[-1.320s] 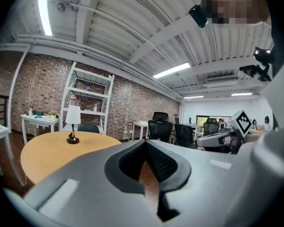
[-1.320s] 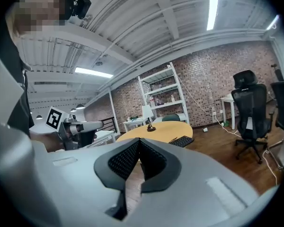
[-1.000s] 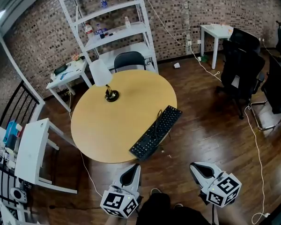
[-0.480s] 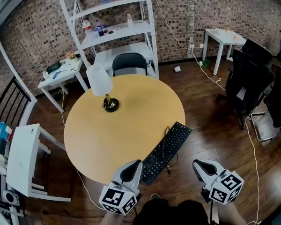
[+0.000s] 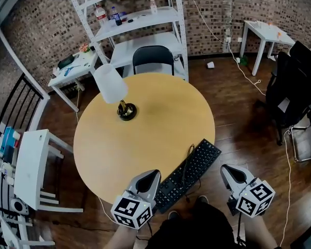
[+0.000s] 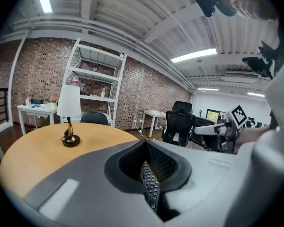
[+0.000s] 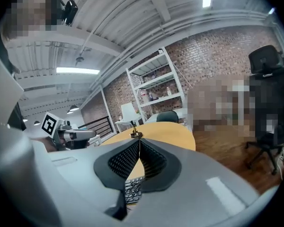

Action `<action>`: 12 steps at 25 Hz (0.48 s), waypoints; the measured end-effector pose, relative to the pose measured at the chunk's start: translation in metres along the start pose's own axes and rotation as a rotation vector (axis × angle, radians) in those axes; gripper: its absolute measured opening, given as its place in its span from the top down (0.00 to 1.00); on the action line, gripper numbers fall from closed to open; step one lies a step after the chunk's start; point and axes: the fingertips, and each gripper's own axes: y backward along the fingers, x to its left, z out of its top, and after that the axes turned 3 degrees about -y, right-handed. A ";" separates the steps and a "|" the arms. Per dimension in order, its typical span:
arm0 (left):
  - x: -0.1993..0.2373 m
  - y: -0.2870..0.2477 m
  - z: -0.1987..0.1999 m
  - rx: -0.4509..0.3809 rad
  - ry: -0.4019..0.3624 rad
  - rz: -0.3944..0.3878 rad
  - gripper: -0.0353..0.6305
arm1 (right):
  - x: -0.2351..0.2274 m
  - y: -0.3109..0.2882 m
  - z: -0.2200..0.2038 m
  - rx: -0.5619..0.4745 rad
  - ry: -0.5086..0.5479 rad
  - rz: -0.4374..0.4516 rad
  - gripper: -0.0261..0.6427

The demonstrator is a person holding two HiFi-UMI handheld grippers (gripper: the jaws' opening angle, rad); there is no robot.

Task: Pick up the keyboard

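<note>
A black keyboard lies slantwise at the near right rim of the round wooden table, its cable looping over it and its near end at the table's edge. My left gripper is shut and empty, just left of the keyboard's near end. My right gripper is also shut and empty, off the table to the keyboard's right, above the floor. In the left gripper view the keyboard shows low behind the shut left gripper. In the right gripper view the keyboard shows below the shut right gripper.
A white-shaded lamp stands on the table's far left. A dark chair and white shelving are behind the table. A white side table is at the left. Black office chairs and a floor cable are at the right.
Both grippers have come forward to the table's near edge, and the table and keyboard sit closer in the head view. The keyboard has not moved on the table. Both grippers stay shut.
</note>
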 end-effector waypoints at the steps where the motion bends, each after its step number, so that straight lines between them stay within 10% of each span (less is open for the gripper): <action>1: -0.003 -0.006 0.006 -0.005 -0.001 0.009 0.94 | -0.007 -0.002 0.006 -0.001 0.004 0.019 0.95; 12: 0.018 -0.053 -0.005 0.067 0.055 0.113 0.84 | -0.043 -0.047 0.019 0.053 0.031 0.134 0.93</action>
